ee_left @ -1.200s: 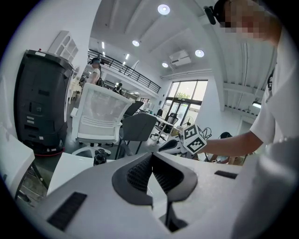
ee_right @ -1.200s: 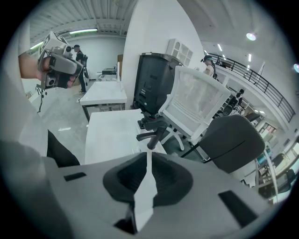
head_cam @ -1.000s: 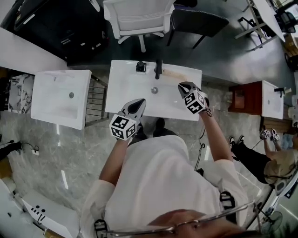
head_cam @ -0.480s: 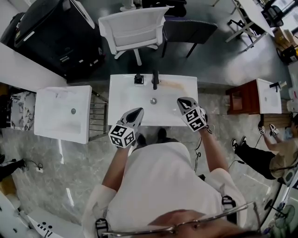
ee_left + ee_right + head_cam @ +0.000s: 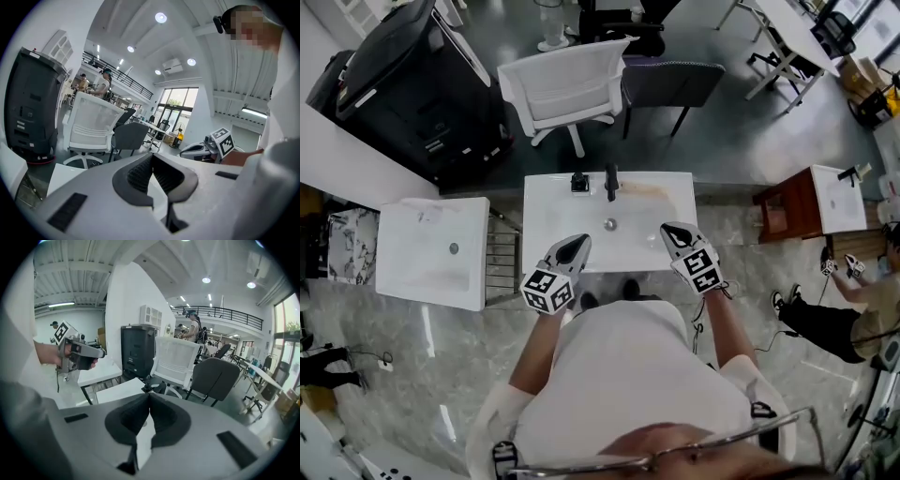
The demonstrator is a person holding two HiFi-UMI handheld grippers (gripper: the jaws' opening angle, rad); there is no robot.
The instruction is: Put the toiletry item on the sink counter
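Observation:
The white sink counter [image 5: 553,202] lies straight ahead of me, with a black faucet [image 5: 611,181] at its back edge. A small dark toiletry item [image 5: 578,182] stands on the counter just left of the faucet, and nothing touches it. My left gripper [image 5: 576,246] hovers over the counter's front left edge, its jaws shut and empty, tips meeting [image 5: 152,155]. My right gripper [image 5: 669,230] hovers over the front right edge, also shut with nothing between the pads [image 5: 149,394]. Both grippers are well short of the item.
A second white basin [image 5: 431,248] stands to the left, with a metal rack [image 5: 504,253] between. Behind the counter are a white chair [image 5: 567,89], a dark chair [image 5: 670,80] and a black machine [image 5: 403,80]. A brown stand [image 5: 787,202] and a seated person [image 5: 830,319] are at the right.
Both grippers have drawn back from over the basin to the counter's front edge. The view has pulled back, so the sink looks smaller and farther.

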